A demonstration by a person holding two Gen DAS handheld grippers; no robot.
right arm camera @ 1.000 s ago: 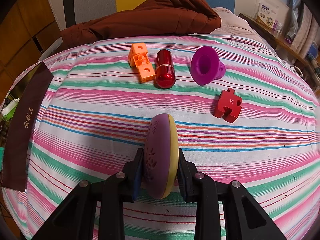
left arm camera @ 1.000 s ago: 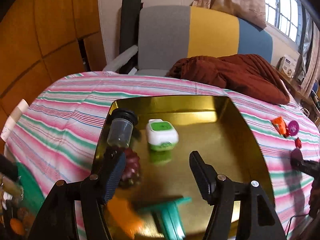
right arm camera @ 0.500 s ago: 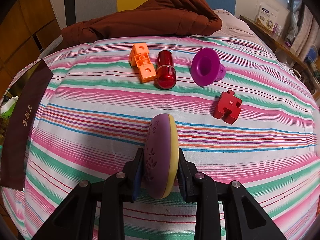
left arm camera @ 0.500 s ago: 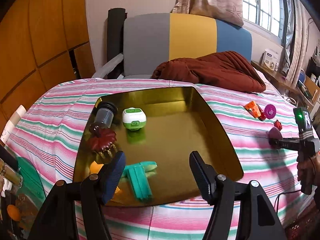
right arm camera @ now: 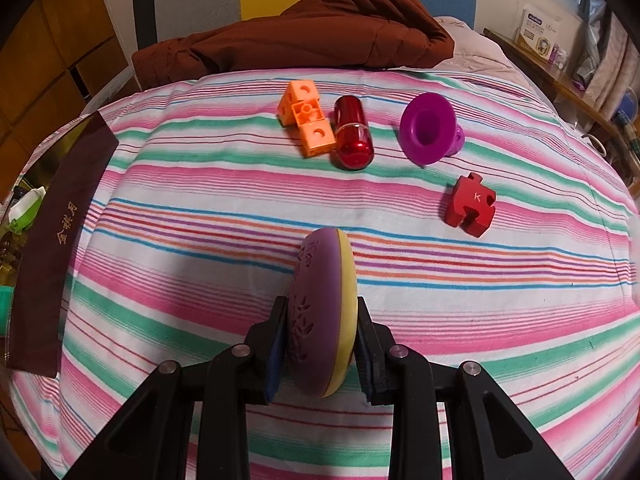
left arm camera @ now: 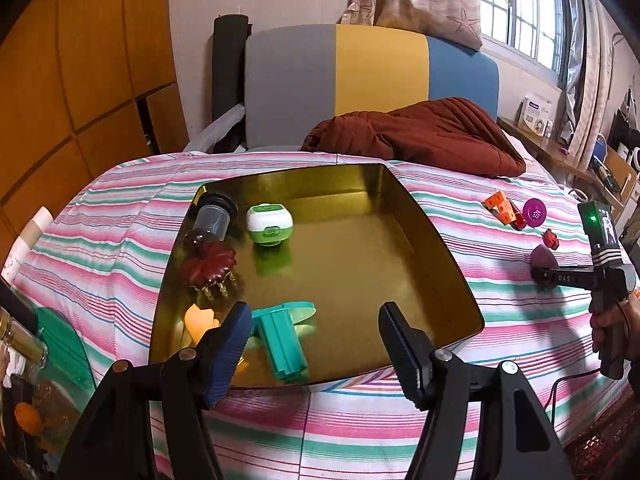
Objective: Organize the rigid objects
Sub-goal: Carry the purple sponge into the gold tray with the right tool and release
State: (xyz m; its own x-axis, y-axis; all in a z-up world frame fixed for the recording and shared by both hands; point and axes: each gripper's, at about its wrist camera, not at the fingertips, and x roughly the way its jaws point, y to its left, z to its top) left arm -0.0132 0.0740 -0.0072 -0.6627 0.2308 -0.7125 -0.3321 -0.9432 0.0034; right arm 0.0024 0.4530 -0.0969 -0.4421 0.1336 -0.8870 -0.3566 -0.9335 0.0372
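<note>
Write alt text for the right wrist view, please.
A black gripper clamps a purple and yellow disc on edge over a striped cloth. Beyond lie orange blocks, a red capsule, a purple funnel and a red puzzle piece.

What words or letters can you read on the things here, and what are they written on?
"K": white letter on the red puzzle block.
"DAS": on the black finger of the right tongs, seen from the left wrist view; any letters after it are hidden.
"金秋月": gold characters on the dark red strip; read with some doubt.
White box on the shelf: print too small to read.
</note>
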